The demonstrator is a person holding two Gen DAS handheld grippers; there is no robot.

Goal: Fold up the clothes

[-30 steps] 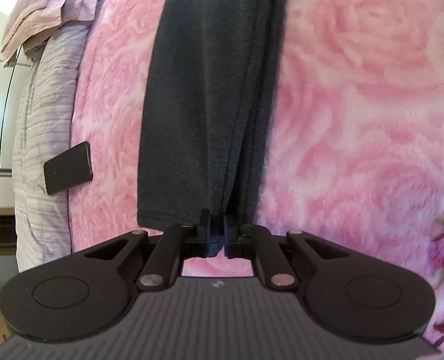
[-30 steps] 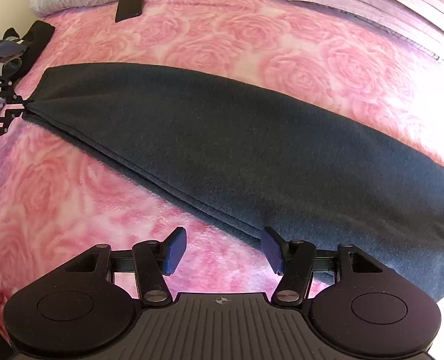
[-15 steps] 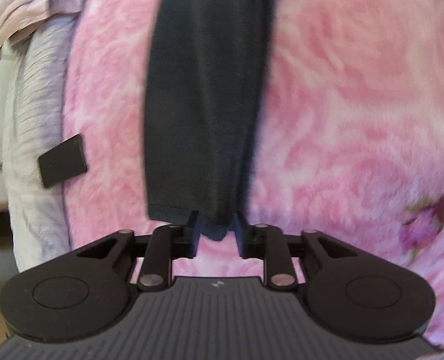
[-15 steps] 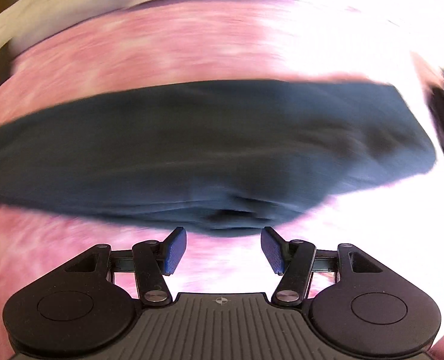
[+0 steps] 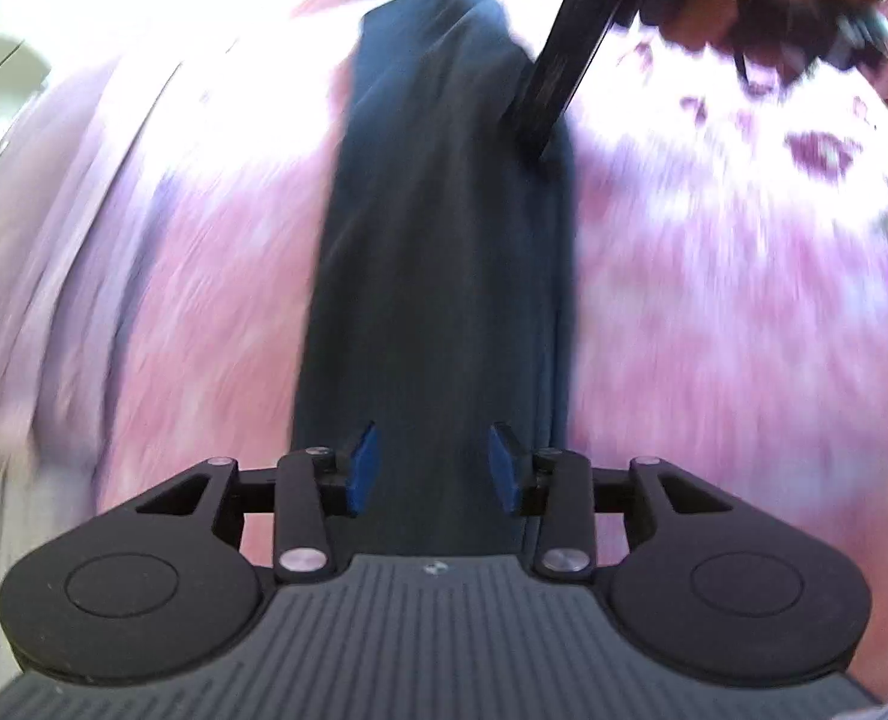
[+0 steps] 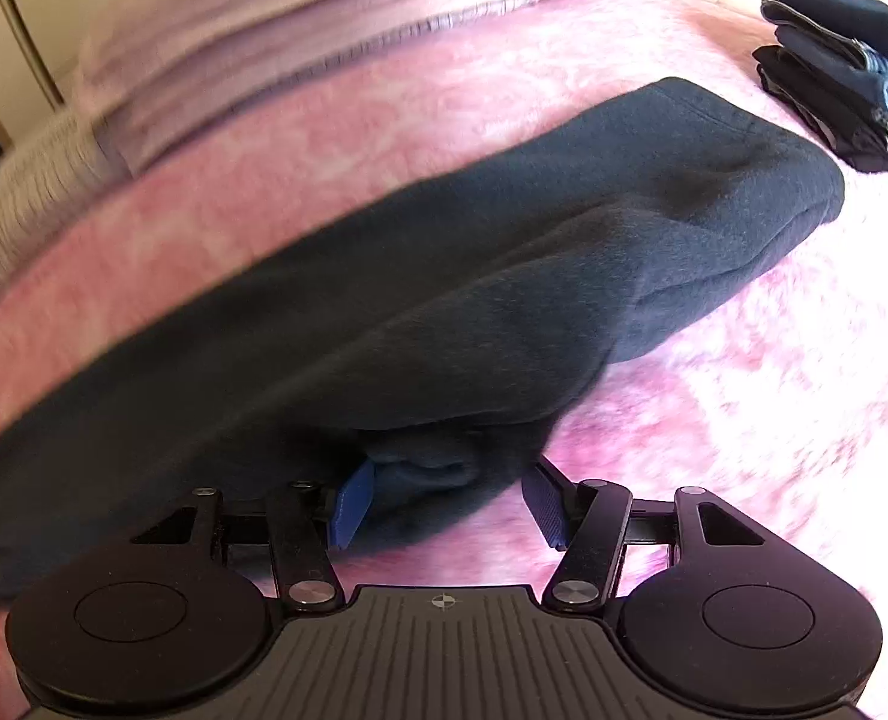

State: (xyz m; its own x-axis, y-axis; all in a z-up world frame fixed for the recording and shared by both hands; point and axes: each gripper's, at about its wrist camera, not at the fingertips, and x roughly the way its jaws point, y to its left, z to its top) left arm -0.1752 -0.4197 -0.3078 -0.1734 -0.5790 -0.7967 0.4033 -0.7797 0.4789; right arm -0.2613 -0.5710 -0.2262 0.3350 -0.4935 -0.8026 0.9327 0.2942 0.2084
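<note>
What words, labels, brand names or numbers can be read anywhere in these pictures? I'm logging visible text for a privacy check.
None can be read. The small round emblem on the right tool's ribbed black body and the one on the left tool's ribbed grey body are marks, not letters. The dark folded fleece garment shows no label.

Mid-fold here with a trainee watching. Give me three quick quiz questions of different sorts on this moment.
1. True or false: the left gripper is clamped shut on the dark garment.
2. What lies at the far right on the pink blanket in the right wrist view? A) a pillow B) a stack of folded clothes C) a basket
3. What sits between the right gripper's pads?

Key: 1 false, it is open. 2 B. 3 A bunched fold of the dark garment, with the gripper open around it.
</note>
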